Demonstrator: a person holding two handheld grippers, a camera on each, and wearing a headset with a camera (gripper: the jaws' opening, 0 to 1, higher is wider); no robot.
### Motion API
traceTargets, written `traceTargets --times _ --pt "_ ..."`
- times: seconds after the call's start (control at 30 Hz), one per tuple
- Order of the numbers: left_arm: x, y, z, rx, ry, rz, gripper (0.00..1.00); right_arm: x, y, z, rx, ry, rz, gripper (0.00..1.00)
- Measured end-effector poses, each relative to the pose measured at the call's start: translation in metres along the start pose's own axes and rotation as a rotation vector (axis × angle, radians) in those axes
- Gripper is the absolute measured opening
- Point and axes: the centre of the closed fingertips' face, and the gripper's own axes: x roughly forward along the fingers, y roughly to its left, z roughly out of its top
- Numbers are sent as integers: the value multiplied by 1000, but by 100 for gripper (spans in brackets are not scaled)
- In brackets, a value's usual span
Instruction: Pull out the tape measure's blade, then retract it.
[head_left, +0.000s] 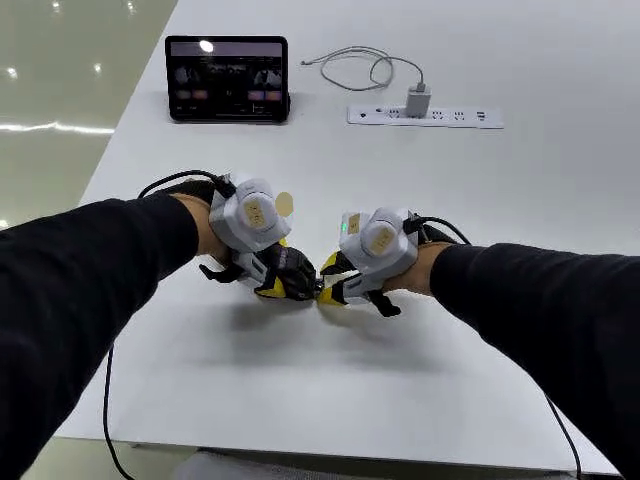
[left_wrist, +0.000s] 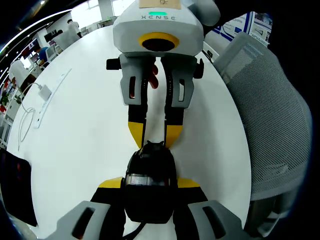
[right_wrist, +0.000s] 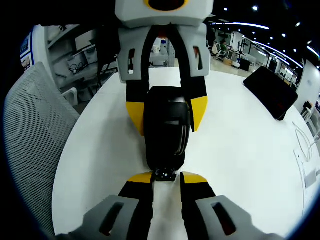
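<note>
A black tape measure (head_left: 293, 270) sits just above the white table (head_left: 330, 380), between the two grippers. My left gripper (left_wrist: 150, 183) is shut on the case (left_wrist: 150, 187), one yellow-tipped finger on each side. Facing it, my right gripper (right_wrist: 166, 178) is shut on the blade's end hook (right_wrist: 165, 174) at the case mouth. The case (right_wrist: 167, 125) fills the space between the left gripper's fingers in the right gripper view. In the head view the left gripper (head_left: 283, 287) and right gripper (head_left: 329, 292) meet tip to tip. No length of blade is drawn out.
A dark tablet (head_left: 228, 78) stands at the back left of the table. A white power strip (head_left: 425, 116) with a charger and looped cable lies at the back right. A grey mesh chair (left_wrist: 270, 115) stands by the near table edge.
</note>
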Motion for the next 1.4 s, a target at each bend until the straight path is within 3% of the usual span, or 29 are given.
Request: traceTargets --times 0.5,0.97,1.13,1.23,1.4 --pt "-1 -1 0 -2 -2 7 32 0 1 -2 -19 25 11 9" --pt "0 1 -1 -11 0 8 32 -7 1 -11 -11 42 9 9" --pt "0 1 -1 -11 -4 6 32 -5 1 -9 22 49 21 12" --pt "0 2 -2 -24 -11 0 33 -2 2 -7 -8 81 26 12" --pt "0 1 -1 -22 -8 1 33 3 2 -3 -2 66 16 12"
